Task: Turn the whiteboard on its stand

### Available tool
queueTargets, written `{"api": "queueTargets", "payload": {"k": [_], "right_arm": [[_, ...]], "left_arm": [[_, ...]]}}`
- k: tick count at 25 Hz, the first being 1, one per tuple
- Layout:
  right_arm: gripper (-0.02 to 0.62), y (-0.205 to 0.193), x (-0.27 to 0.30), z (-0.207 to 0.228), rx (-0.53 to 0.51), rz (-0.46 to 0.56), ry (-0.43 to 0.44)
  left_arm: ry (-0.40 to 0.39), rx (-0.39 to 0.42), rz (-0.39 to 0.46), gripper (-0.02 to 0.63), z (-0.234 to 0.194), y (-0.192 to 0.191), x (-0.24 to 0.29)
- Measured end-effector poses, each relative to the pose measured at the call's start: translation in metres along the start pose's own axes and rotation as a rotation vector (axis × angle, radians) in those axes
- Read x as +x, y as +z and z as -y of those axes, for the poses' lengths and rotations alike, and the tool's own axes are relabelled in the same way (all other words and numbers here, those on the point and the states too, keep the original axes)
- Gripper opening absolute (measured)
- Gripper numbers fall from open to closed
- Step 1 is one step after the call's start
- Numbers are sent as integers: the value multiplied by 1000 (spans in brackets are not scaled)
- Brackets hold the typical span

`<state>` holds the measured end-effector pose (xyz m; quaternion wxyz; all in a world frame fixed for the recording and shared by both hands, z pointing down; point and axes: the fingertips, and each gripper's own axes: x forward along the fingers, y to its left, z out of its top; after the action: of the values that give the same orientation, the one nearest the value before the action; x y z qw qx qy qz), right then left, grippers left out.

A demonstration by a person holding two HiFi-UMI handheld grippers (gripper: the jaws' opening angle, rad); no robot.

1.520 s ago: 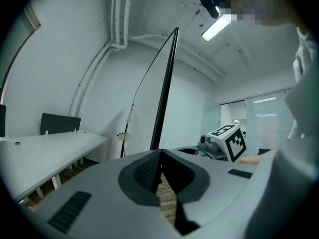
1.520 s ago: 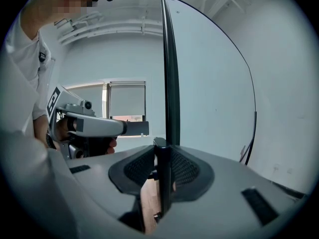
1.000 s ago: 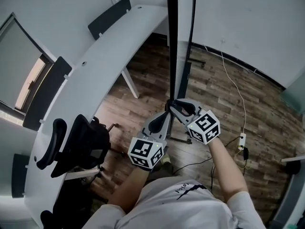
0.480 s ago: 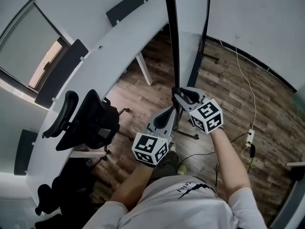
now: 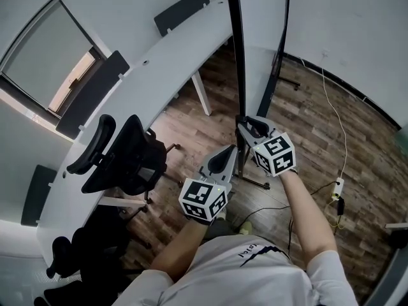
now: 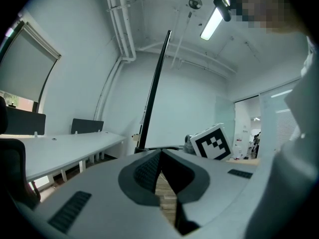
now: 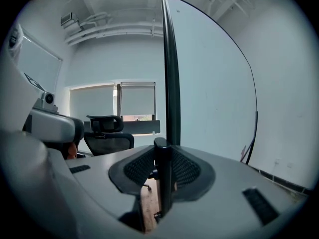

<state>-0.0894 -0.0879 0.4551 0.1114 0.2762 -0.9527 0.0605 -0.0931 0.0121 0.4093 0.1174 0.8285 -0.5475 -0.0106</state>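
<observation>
The whiteboard (image 5: 237, 50) stands edge-on to me in the head view, a thin black line rising from my hands. My right gripper (image 5: 243, 121) is shut on its black frame edge at the bottom. In the right gripper view that frame edge (image 7: 163, 183) sits pinched between the pads, with the white board face (image 7: 209, 83) to the right. My left gripper (image 5: 227, 150) hangs just below and left of the right one, shut and holding nothing. In the left gripper view the jaws (image 6: 160, 156) meet, and the board's edge (image 6: 153, 88) rises beyond them. A stand post (image 5: 275, 62) shows behind the board.
A long curved white desk (image 5: 146, 75) runs along the left, with dark divider panels (image 5: 92, 94). A black office chair (image 5: 124, 158) stands close at my left, another chair (image 5: 70, 260) lower left. A power strip with cables (image 5: 338, 187) lies on the wooden floor at right.
Both grippers and the board's bottom edge have moved a little right and down in the head view. The desk and chair have slid up and to the right. The right grip has held.
</observation>
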Motion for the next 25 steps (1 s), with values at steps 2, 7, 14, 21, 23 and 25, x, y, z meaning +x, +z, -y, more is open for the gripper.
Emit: {"api": "queueTargets", "payload": {"k": [2,7,14,21,23,25], "right_arm": [[98,-2,0,-1,-7,-13,-19],[98,-3,-13,-3,-35,-16,-91],[79,2,-55,-37,31,16,-155],[19,35,-93,-58,76,113,-232],[15,35,-96,-64,72,112,-241],[14,35,-98,-68,86,113,-243]], "left_arm": [[-8,3,-6,12,0,1,-2],[-54,14,-22,12,1,1,-1],[-129,18,-46,12,-3,-2,-10],[-199,17,-15,12,6,16,-18],[-212,26,-13,12,9,19,-22],[-219,24,-17,12,11,19,-27]]}}
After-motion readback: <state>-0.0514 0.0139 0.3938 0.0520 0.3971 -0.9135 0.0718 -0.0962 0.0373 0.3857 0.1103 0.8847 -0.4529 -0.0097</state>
